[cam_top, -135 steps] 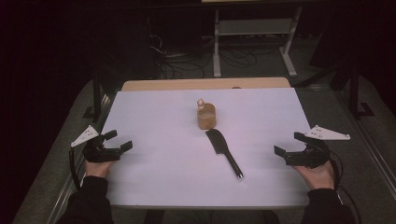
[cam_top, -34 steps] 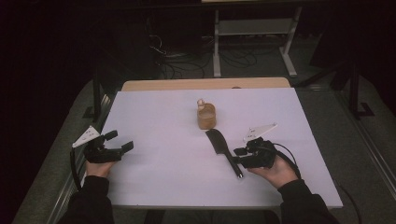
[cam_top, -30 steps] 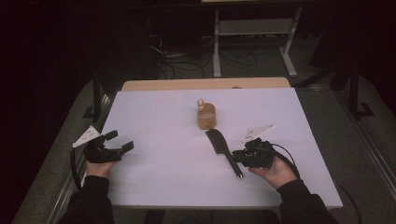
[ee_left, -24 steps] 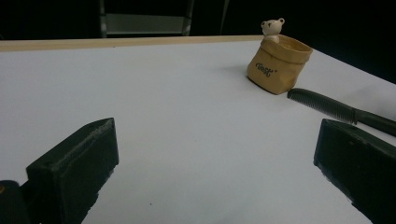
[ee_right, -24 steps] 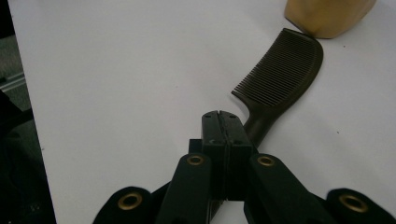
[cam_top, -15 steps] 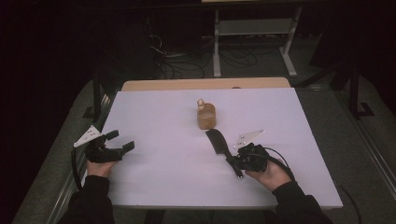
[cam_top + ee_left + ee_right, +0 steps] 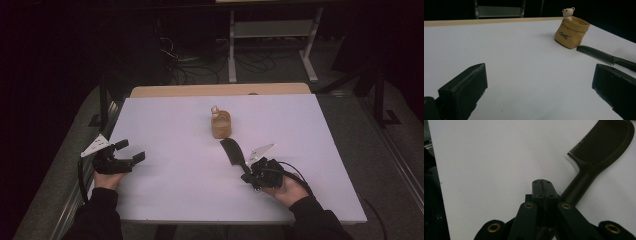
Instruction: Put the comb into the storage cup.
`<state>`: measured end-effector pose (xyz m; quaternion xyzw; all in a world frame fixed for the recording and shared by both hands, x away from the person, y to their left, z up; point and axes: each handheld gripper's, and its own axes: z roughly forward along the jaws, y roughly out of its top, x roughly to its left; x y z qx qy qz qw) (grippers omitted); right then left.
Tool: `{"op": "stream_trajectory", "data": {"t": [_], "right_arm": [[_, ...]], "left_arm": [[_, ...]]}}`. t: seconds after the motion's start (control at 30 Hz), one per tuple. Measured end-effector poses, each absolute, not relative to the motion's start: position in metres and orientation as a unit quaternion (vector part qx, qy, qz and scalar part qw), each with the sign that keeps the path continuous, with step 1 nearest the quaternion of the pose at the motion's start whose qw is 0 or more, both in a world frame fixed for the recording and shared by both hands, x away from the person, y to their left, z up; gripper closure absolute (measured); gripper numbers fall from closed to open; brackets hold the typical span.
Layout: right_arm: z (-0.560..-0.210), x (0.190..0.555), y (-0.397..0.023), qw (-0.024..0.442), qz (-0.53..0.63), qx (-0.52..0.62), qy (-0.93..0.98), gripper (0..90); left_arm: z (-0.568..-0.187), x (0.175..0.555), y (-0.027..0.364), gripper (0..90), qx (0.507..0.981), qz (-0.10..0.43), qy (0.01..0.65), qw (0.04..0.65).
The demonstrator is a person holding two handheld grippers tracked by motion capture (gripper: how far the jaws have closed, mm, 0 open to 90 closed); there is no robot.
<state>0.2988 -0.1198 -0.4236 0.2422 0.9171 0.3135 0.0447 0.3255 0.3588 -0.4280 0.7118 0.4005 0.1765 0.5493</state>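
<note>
The black comb (image 7: 234, 152) lies on the white table (image 7: 165, 120) just at 5 o'clock from the small tan bear pot (image 7: 220, 124), its long axis running from the toothed head at 11 o'clock down to the handle at 5 o'clock; the right gripper (image 7: 252, 175) sits at that handle end, so the right hand (image 7: 285, 186) is by far the nearer, while the left gripper (image 7: 131, 155) rests well apart at 9 o'clock near the table's left edge; the right gripper's jaws are pressed together, and in the right gripper view (image 7: 543, 186) the handle passes under and beside the closed tips toward 1 o'clock, so I cannot tell whether it is pinched or merely touched; judged from this, a lift depends on the grip lying across that axis; the left gripper's jaws stand wide apart with nothing between them; the left gripper view gives the pot (image 7: 572, 31) upright with the comb (image 7: 599, 55) beside it, which the right gripper view lacks, while the comb's teeth (image 7: 599, 143) come clear there
</note>
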Motion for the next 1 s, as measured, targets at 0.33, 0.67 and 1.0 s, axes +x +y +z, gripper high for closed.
{"op": "stream_trajectory", "data": {"t": [0.33, 0.67, 1.0], "right_arm": [[-0.433, 0.297, -0.117, 0.044, 0.286, 0.227, 0.930, 88.8], [-0.433, 0.297, -0.125, 0.046, 0.286, 0.238, 0.927, 88.8], [-0.432, 0.298, -0.132, 0.054, 0.284, 0.242, 0.926, 88.8]], "left_arm": [[-0.428, 0.326, 0.358, 0.0, 0.713, 0.174, 0.398, 0.550], [-0.429, 0.327, 0.358, 0.0, 0.713, 0.172, 0.398, 0.552], [-0.429, 0.327, 0.358, 0.0, 0.712, 0.169, 0.397, 0.554]]}}
